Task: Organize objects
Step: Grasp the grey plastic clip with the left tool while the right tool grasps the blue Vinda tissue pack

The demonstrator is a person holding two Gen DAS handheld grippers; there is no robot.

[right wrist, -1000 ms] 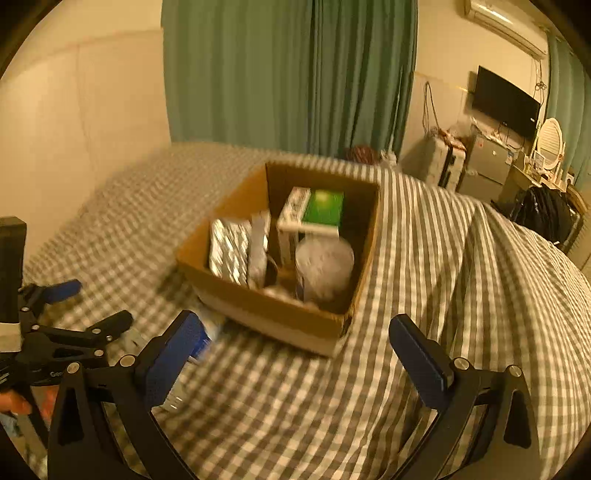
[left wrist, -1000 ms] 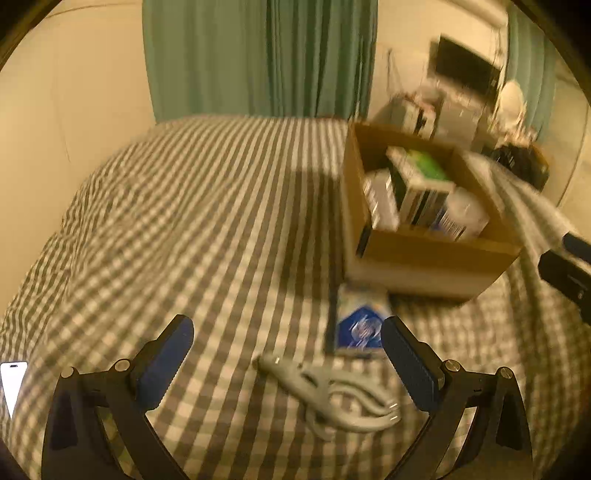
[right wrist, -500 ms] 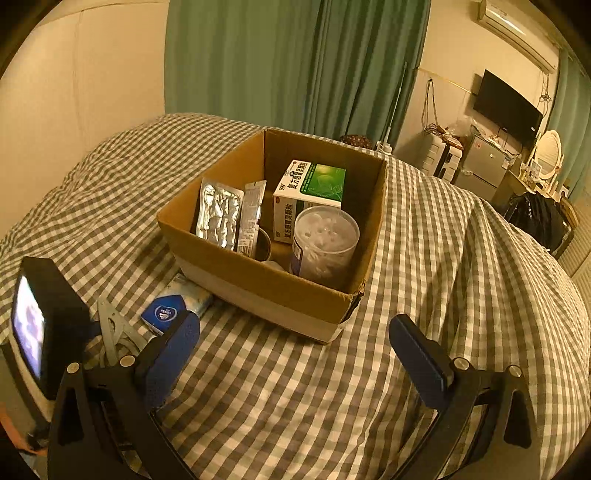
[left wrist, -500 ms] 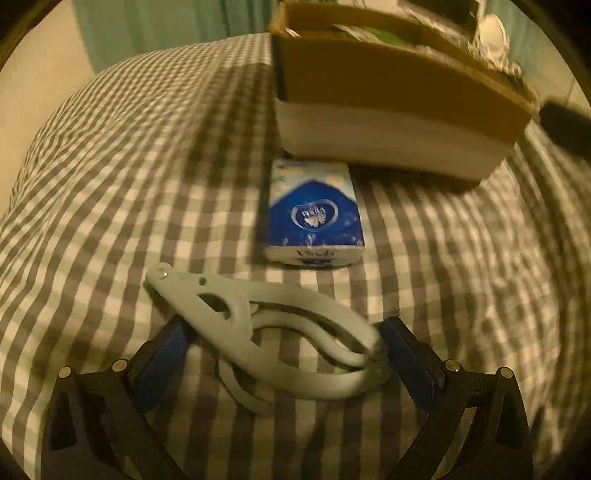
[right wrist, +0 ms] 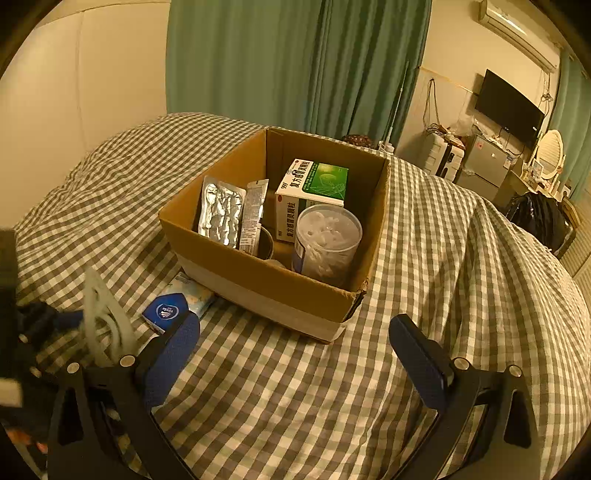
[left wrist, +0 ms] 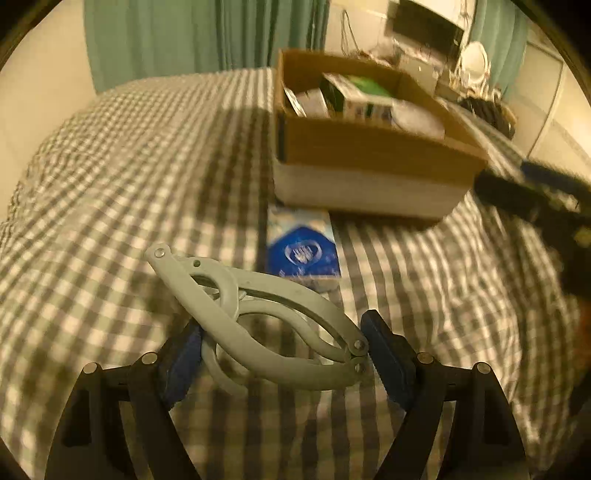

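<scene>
Item held: pale grey plastic clip tool (left wrist: 258, 317), clamped between the blue pads of your left gripper (left wrist: 280, 354) and lifted clear of the cover, tilted with its riveted tip up and to the left. In the right wrist view it stands on edge at the far left (right wrist: 105, 325). Half a second ago it lay flat on the bed with the pads at either side; a second ago your gripper hung above it, spread wide.

Your right gripper (right wrist: 295, 358): jaws wide apart, nothing between them, hovering over the bed in front of the box.

Adjacent item: blue and white tissue pack (left wrist: 301, 251), flat on the cover, its far end touching the box's near wall. Badge logo on the blue panel; lettering too blurred to read.

Container: open cardboard box (right wrist: 258, 273) with a pale band along its base, standing on the bed. Contents: silver blister sheet (right wrist: 221, 216) and a narrow sachet (right wrist: 255, 214) leaning on the left wall; green and white medicine carton (right wrist: 314, 184) printed "999" with Chinese characters; clear round tub (right wrist: 328, 240) of white cotton swabs at the front right.

Surface: bed under a grey and white gingham cover (right wrist: 424, 229), rumpled at the right.

Room: green curtains (right wrist: 295, 62), cream padded wall, wall television (right wrist: 509, 107), air conditioner (right wrist: 517, 33), round mirror (right wrist: 550, 155), cluttered furniture beneath.
</scene>
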